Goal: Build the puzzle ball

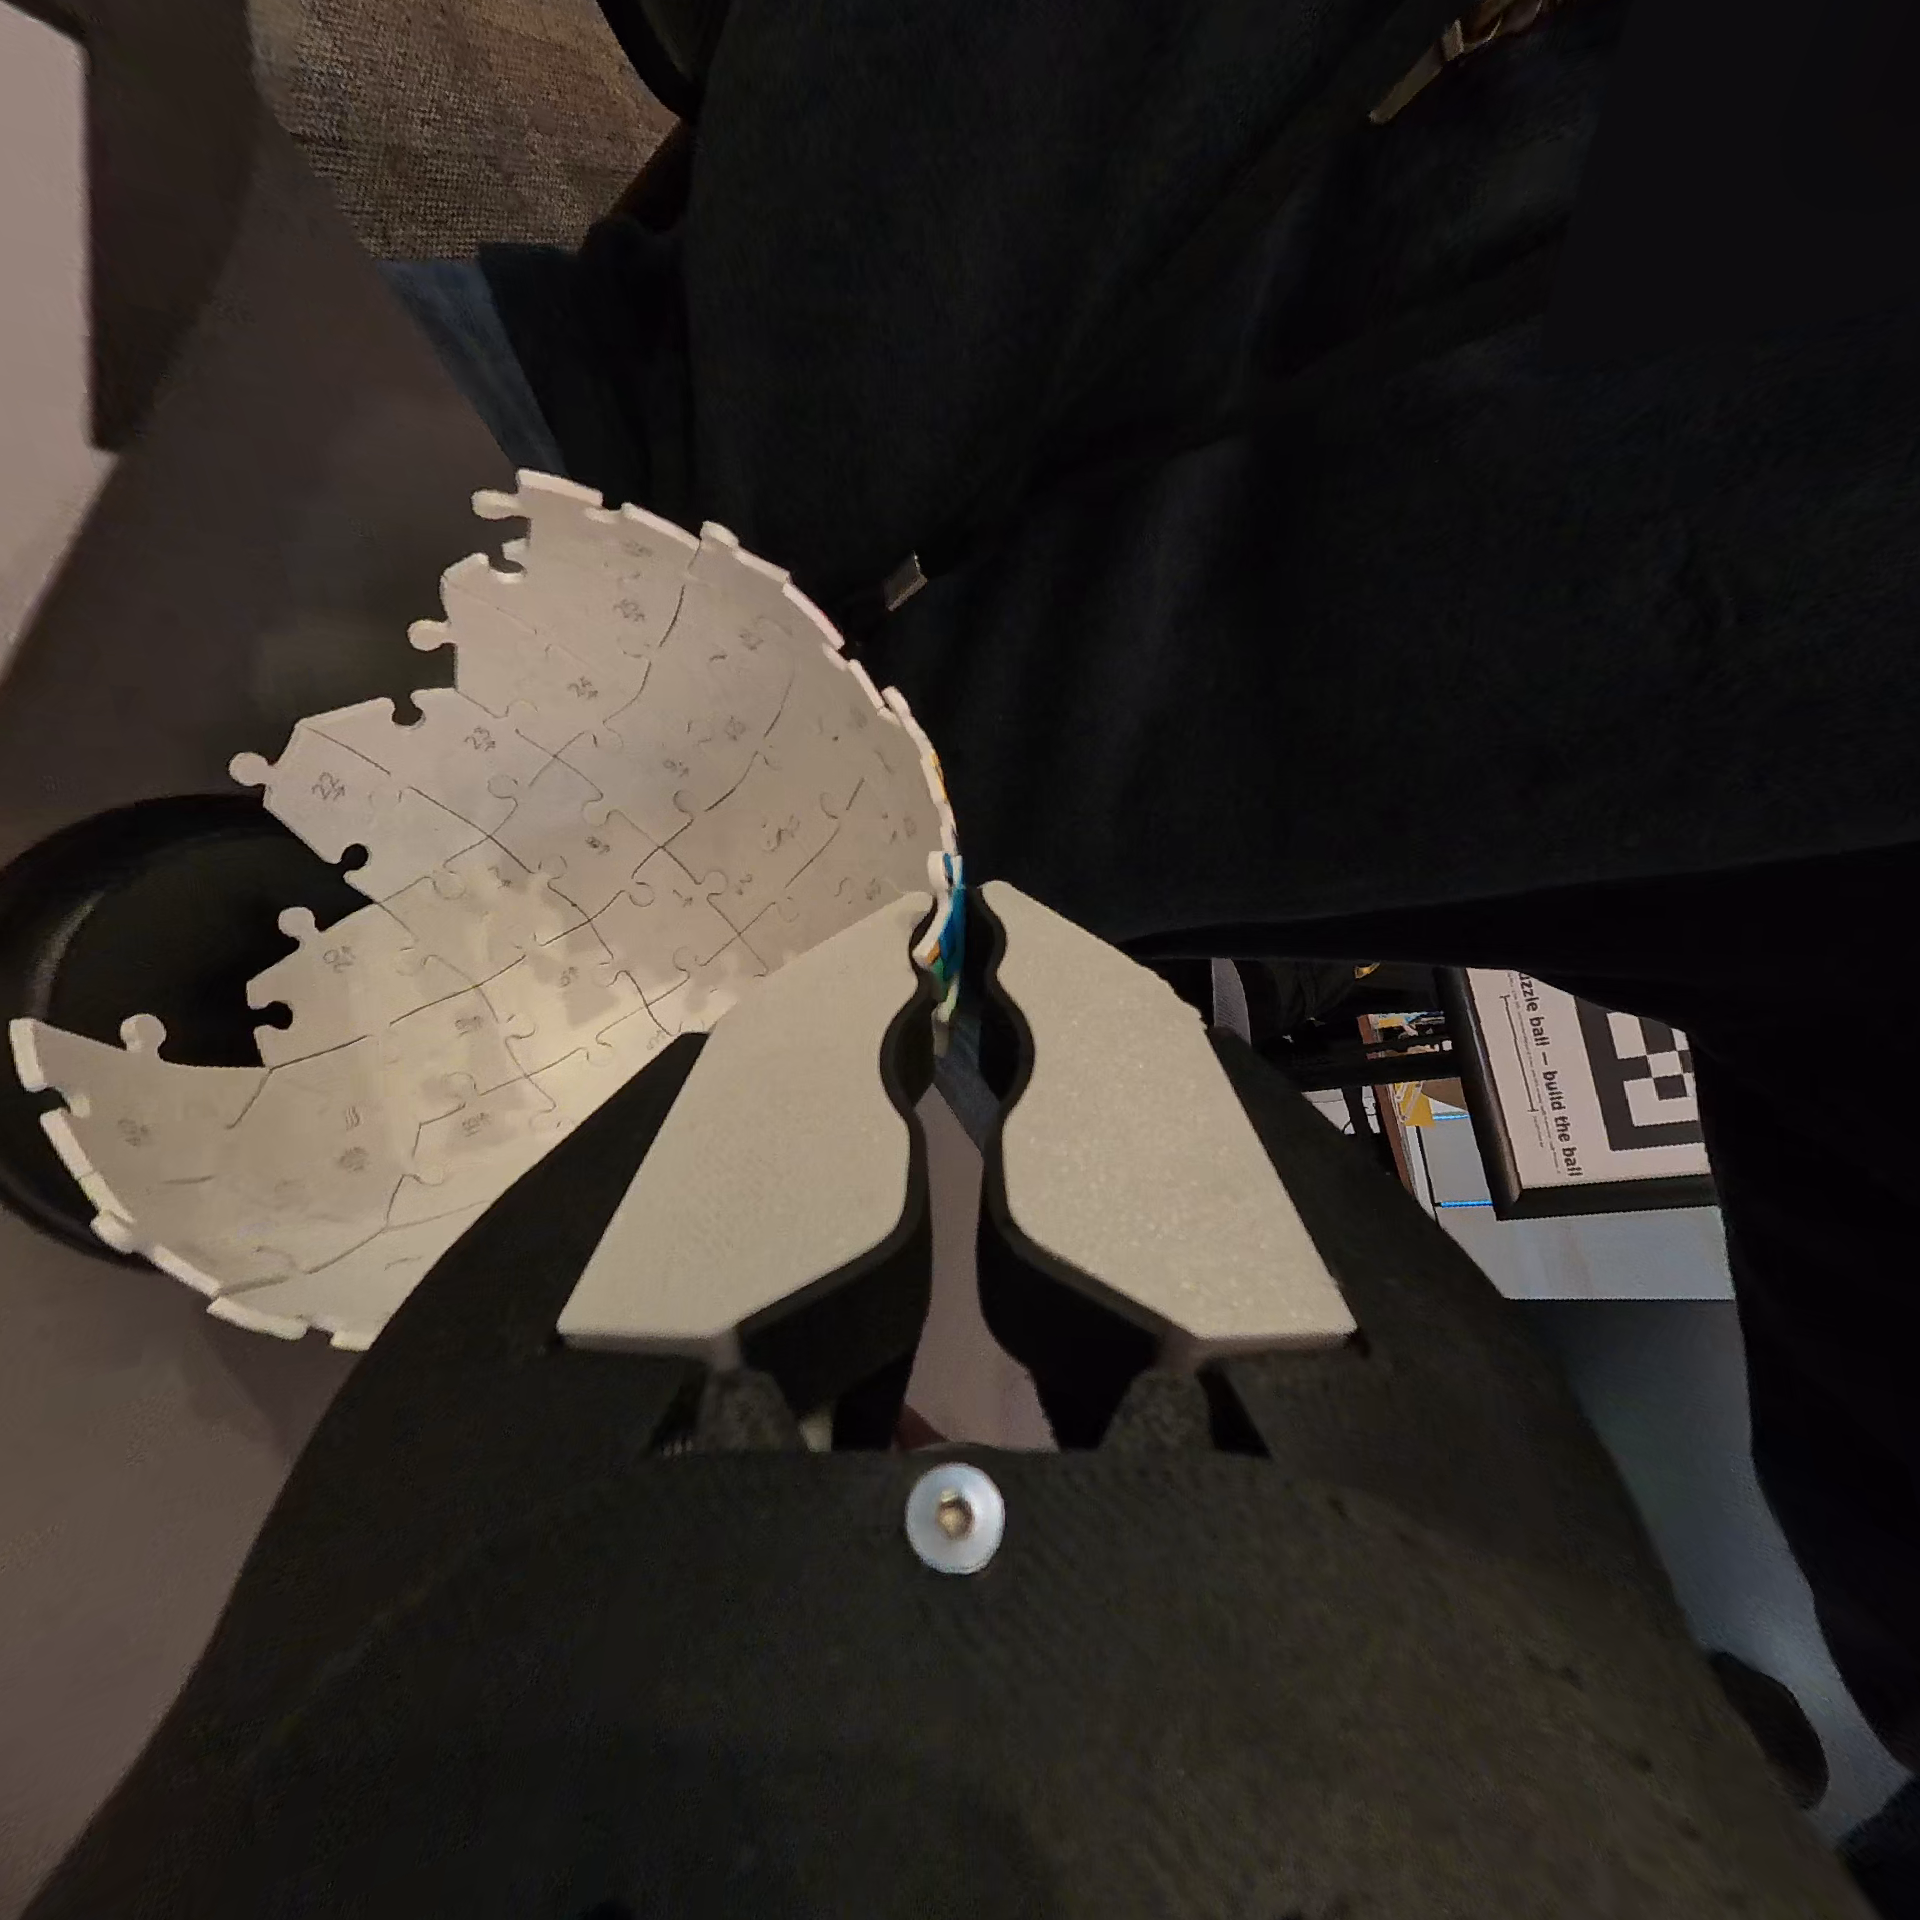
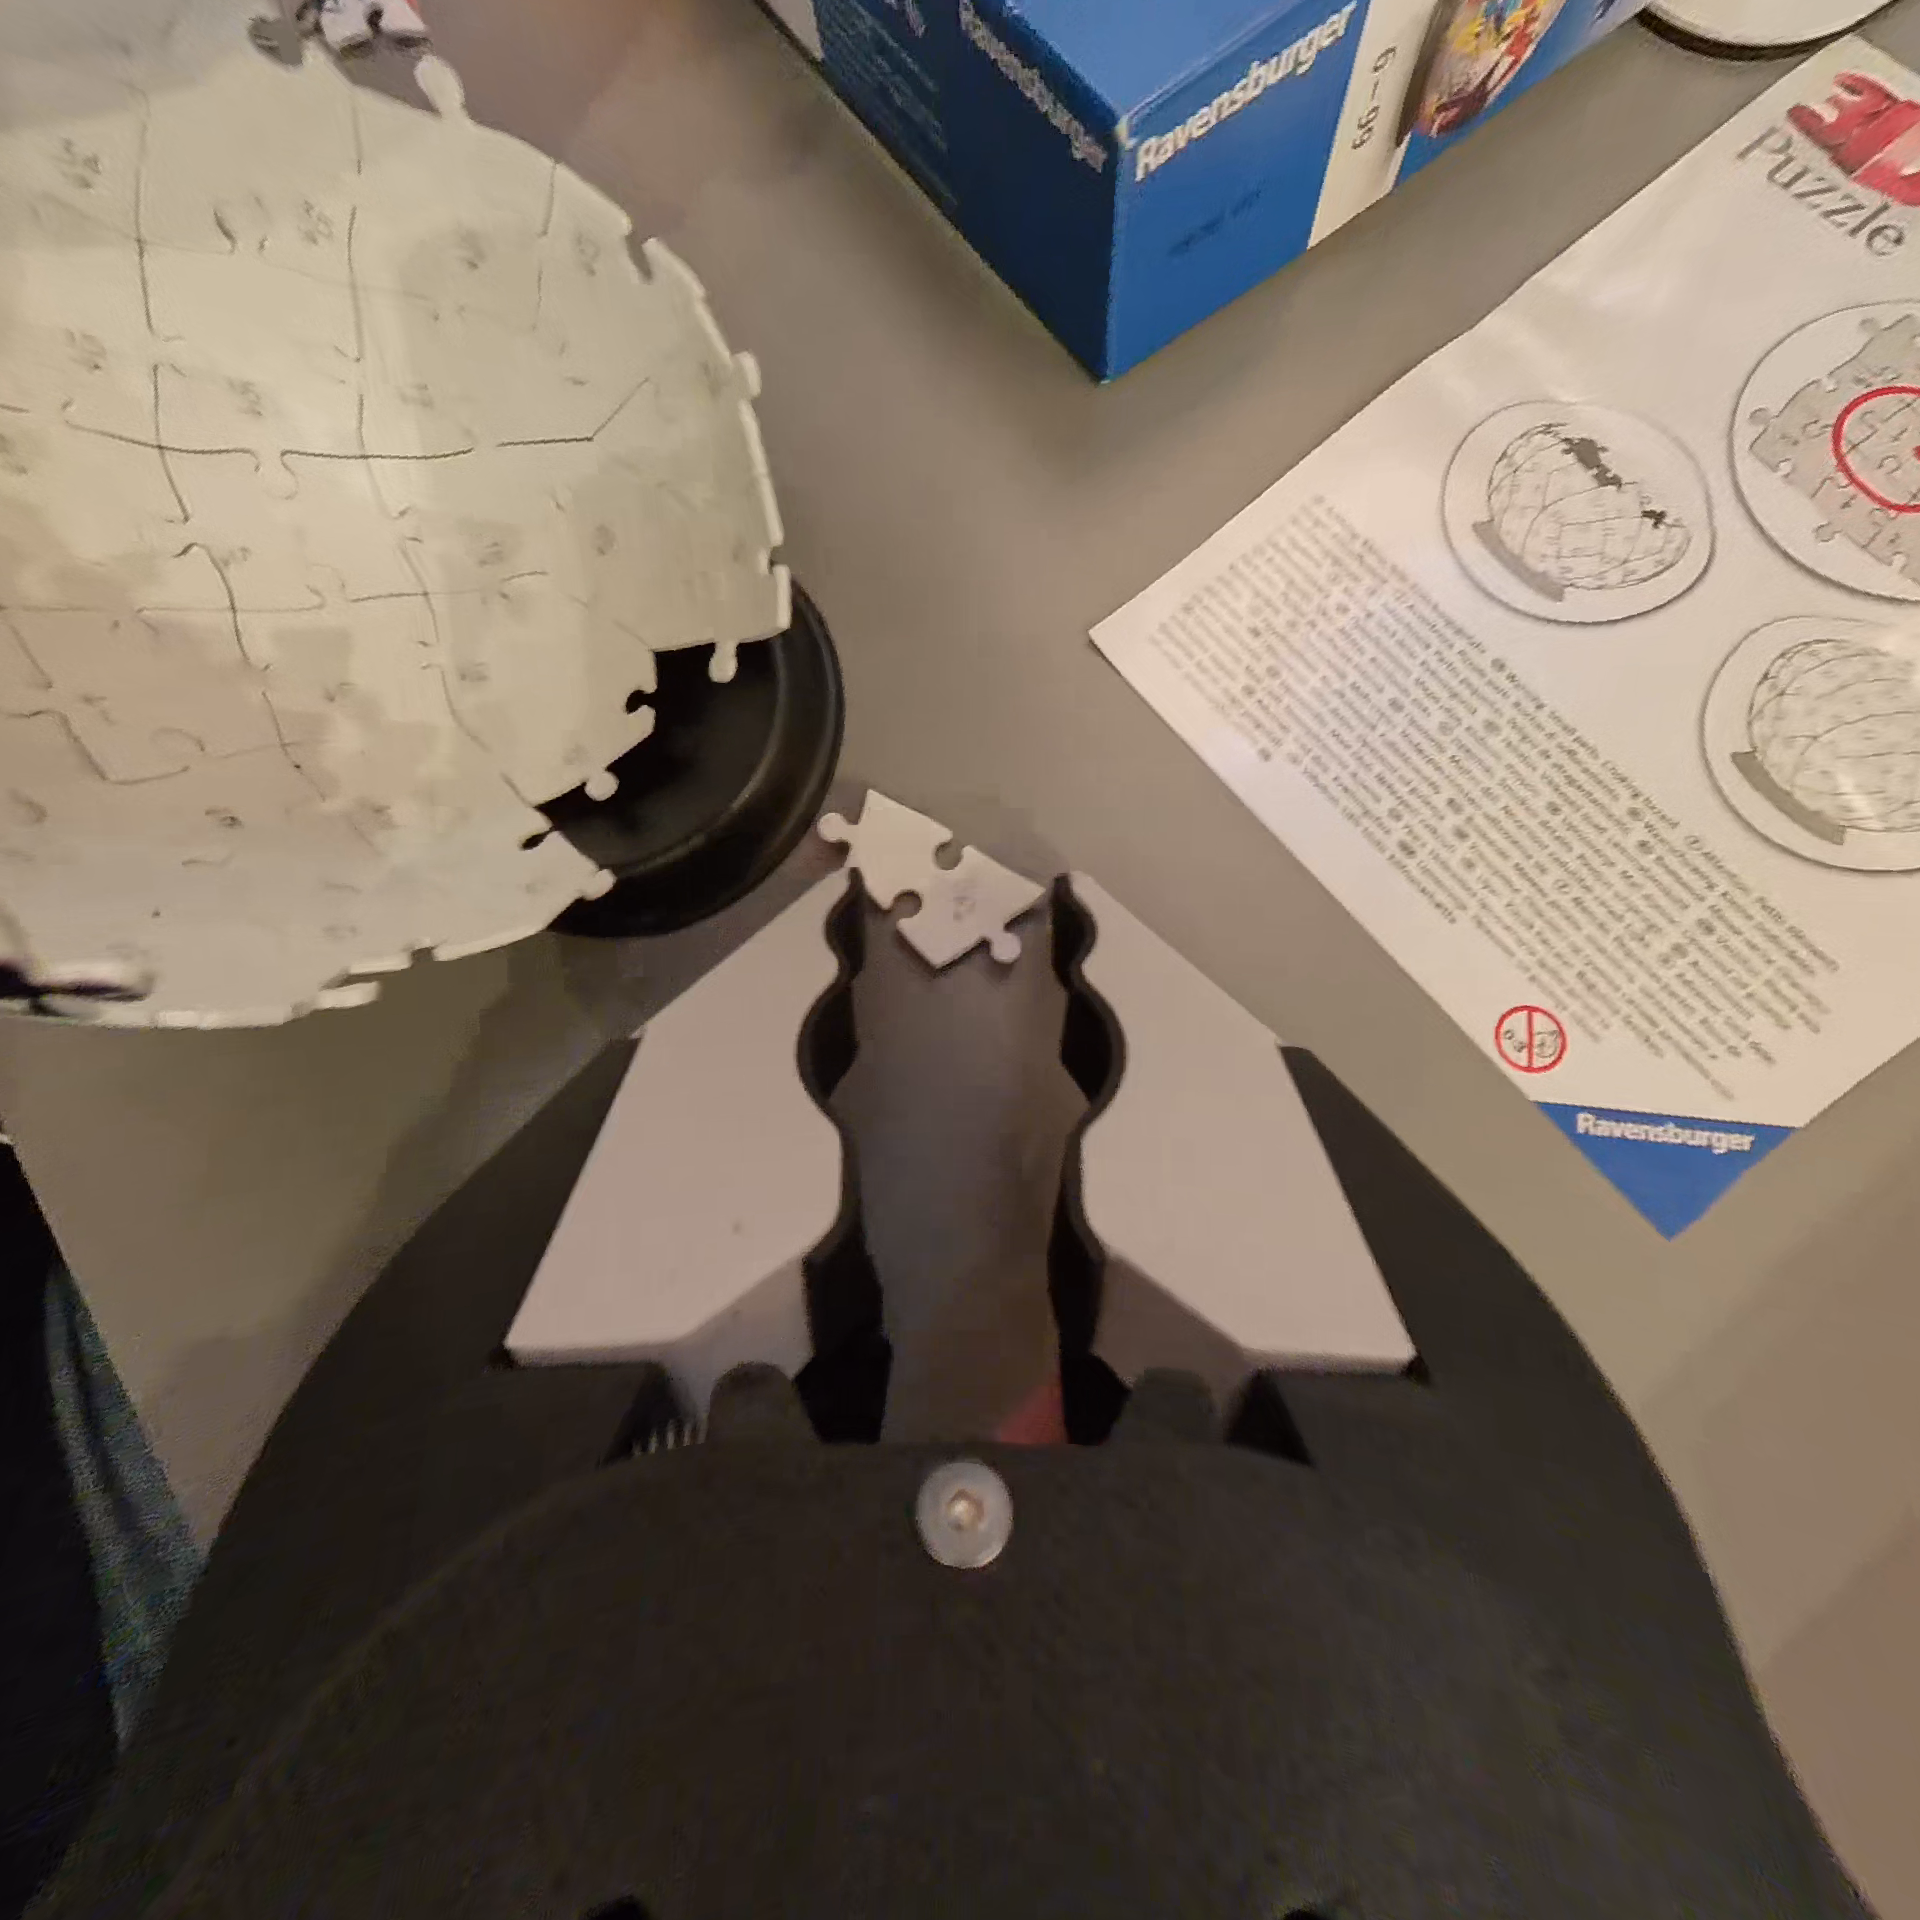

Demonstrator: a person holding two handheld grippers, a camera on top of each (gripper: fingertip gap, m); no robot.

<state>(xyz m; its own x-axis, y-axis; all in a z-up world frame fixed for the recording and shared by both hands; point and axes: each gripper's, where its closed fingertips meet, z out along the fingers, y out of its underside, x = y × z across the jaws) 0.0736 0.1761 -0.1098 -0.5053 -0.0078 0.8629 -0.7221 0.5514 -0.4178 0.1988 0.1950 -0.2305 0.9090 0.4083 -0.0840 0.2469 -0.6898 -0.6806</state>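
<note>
Left gripper [image 1: 954,940] pinches white half-built puzzle shell's [image 1: 540,894] rim; right gripper [image 2: 951,914] clamps loose white piece [image 2: 940,894]. Only right view shows printed blue box [image 2: 1132,197], leaflet [image 2: 1538,727].

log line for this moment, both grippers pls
left gripper: shut on puzzle shell rim | right gripper: holding loose piece | stand: beneath shell

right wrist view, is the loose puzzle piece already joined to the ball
No, the loose puzzle piece sits between the right gripper's fingertips, apart from the partly built ball.
</note>
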